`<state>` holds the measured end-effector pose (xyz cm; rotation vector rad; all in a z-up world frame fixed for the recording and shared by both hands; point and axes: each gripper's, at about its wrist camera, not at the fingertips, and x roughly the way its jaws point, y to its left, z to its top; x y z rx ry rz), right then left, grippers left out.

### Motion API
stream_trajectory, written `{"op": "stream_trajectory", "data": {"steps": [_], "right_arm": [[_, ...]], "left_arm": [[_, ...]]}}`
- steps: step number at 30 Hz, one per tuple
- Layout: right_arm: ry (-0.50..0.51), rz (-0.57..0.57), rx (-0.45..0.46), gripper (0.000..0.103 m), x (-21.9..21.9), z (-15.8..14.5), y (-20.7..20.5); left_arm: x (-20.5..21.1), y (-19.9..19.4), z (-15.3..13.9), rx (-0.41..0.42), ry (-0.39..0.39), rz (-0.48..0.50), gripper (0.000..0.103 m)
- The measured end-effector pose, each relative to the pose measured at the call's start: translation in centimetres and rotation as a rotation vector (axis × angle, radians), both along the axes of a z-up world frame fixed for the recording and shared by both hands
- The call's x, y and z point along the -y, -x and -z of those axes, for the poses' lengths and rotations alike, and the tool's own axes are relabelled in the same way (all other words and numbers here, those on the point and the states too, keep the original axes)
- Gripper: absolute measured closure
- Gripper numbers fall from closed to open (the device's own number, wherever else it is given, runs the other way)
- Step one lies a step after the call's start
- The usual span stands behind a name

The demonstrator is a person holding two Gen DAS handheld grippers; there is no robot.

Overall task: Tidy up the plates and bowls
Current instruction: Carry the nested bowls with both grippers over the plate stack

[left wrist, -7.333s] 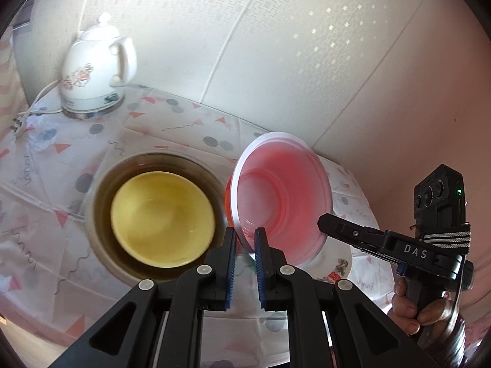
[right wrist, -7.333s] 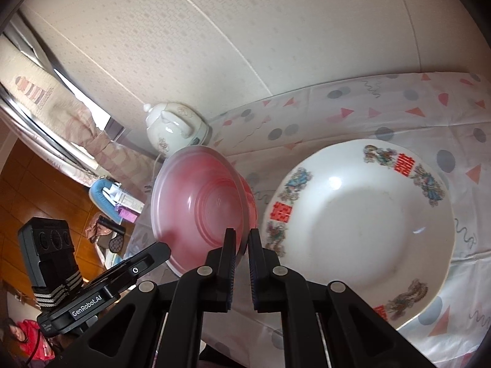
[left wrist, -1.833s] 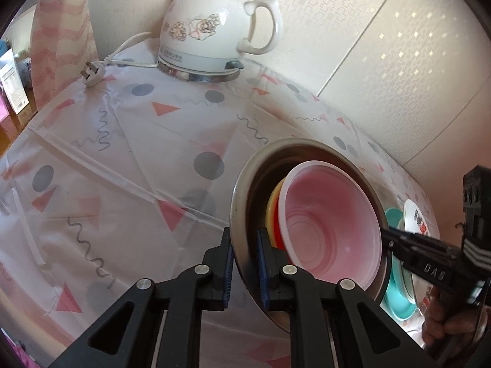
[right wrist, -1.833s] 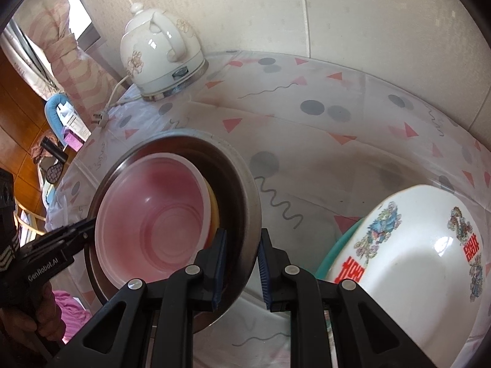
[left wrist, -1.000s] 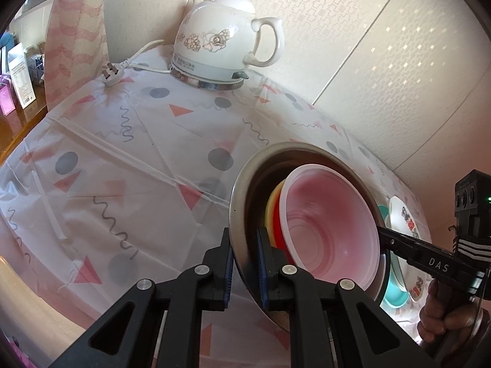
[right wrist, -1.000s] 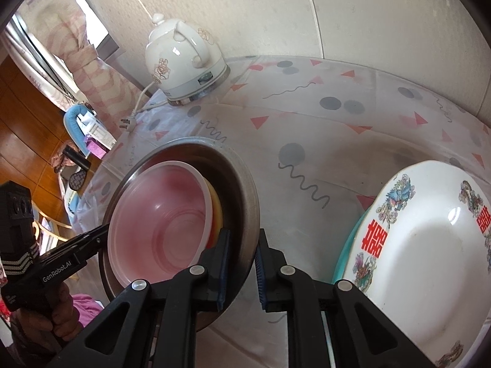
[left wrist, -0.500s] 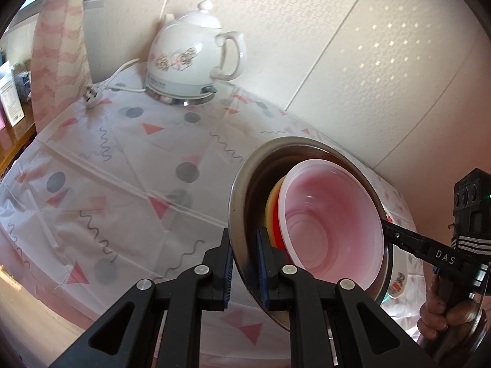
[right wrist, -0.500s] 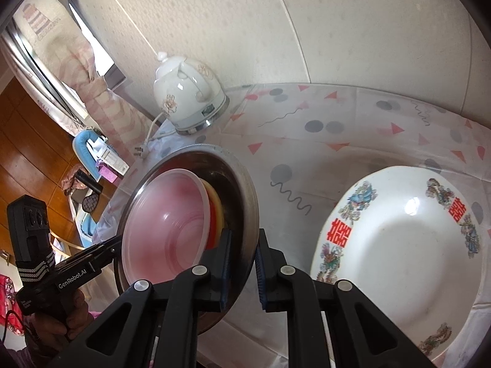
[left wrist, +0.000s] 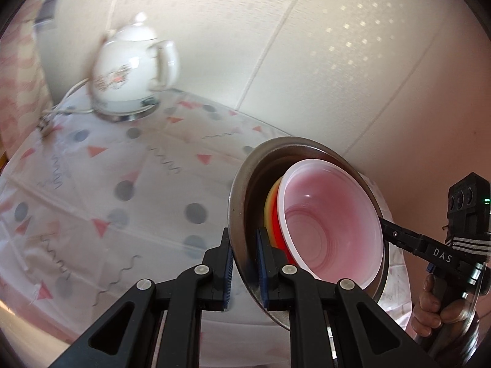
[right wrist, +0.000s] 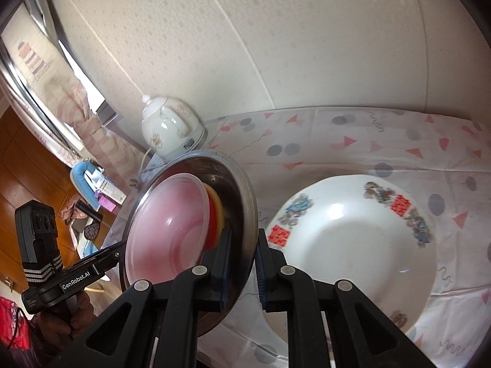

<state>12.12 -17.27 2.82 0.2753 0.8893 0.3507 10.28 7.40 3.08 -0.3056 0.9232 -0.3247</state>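
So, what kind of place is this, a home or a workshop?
Most likely a home: a white electric kettle stands on a patterned tablecloth by the wall, beside a decorated plate, and wooden flooring shows beyond.

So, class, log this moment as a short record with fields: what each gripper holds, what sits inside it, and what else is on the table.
left gripper: shut on rim of metal bowl
right gripper: shut on opposite rim of the metal bowl
inside the metal bowl: pink bowl, nested over red and yellow ones
bowl pose: tilted, lifted off the tablecloth
also on the table: decorated white plate, white kettle
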Motion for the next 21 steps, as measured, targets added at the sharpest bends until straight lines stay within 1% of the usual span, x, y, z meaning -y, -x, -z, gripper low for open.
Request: {"op": "stream_trajectory", "data": {"steps": [5,11,16,21], "right_arm": [[-0.002,0.066,0.014,0.088,3.0,-0.6,0.9],[-0.011,0.145,0.014,0.088,6.3,-0.6,1.8],[-0.011,0.205,0.003,0.088,8.6,-0.3,2.4],[-0.012,0.253,-0.026,0.088,10.5,0.8,2.5]], "left_arm": [[2.9,-0.7,-0.7,0.011,-0.001,0.061,0.089],[6.5,-1.8,-0.9,0.006,-0.007,0.129,0.089],[9.2,-2.7,-0.1,-0.02,-0.012,0.172,0.089],[11.2,-3.3,0.9,-0.047,-0.023,0.207,0.089]]}}
